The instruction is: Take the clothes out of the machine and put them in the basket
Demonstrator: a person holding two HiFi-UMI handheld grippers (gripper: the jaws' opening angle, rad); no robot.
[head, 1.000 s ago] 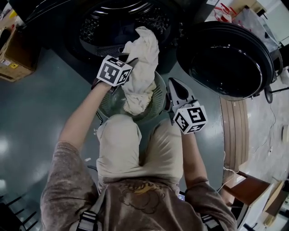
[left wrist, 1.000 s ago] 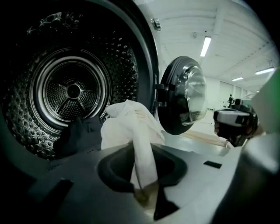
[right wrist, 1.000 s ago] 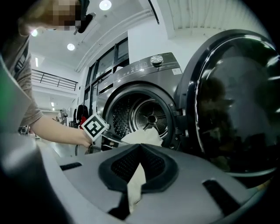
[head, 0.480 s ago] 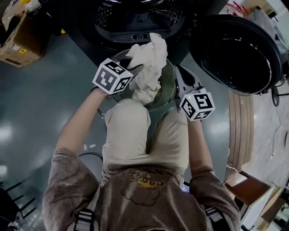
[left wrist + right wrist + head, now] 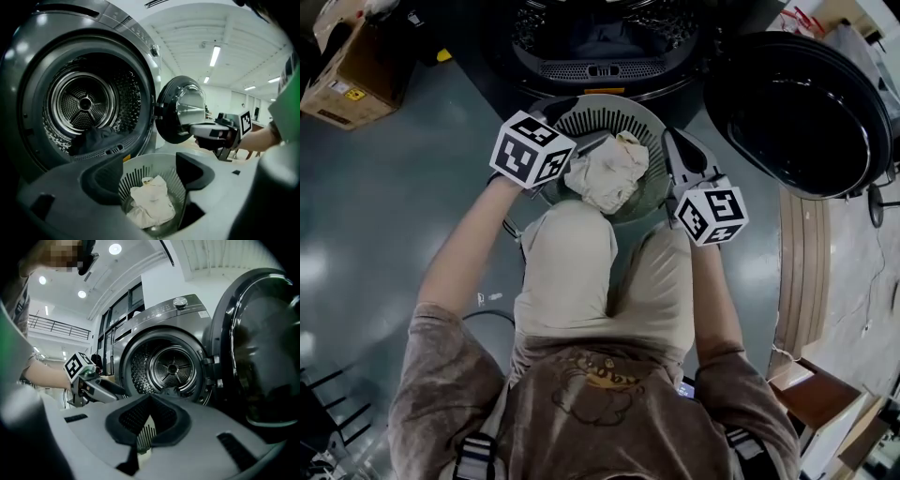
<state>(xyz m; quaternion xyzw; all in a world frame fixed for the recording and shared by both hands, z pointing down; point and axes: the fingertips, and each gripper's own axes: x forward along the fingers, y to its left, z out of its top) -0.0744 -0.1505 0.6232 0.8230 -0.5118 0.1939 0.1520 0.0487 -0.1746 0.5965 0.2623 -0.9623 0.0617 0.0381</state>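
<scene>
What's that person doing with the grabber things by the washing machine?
A person is emptying the machine with a gripper in each hand. The left gripper has just been opening its jaws, nothing between them; the pale cloth lies in the basket below. The right gripper is shut and empty beside the basket. A dark garment lies in the drum.

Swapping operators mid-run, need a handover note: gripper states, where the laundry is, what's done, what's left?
Left gripper: open. Its fingers have just been opening and nothing is between them. It hangs over the basket.
Right gripper: shut, empty, at the basket's right edge.
White cloth: lying loose in the basket.
Dark garment: in the machine's drum; door open.
Done: white cloth is in the basket.
Left: fetch the dark garment. Whether more lies under it can't be seen.
</scene>
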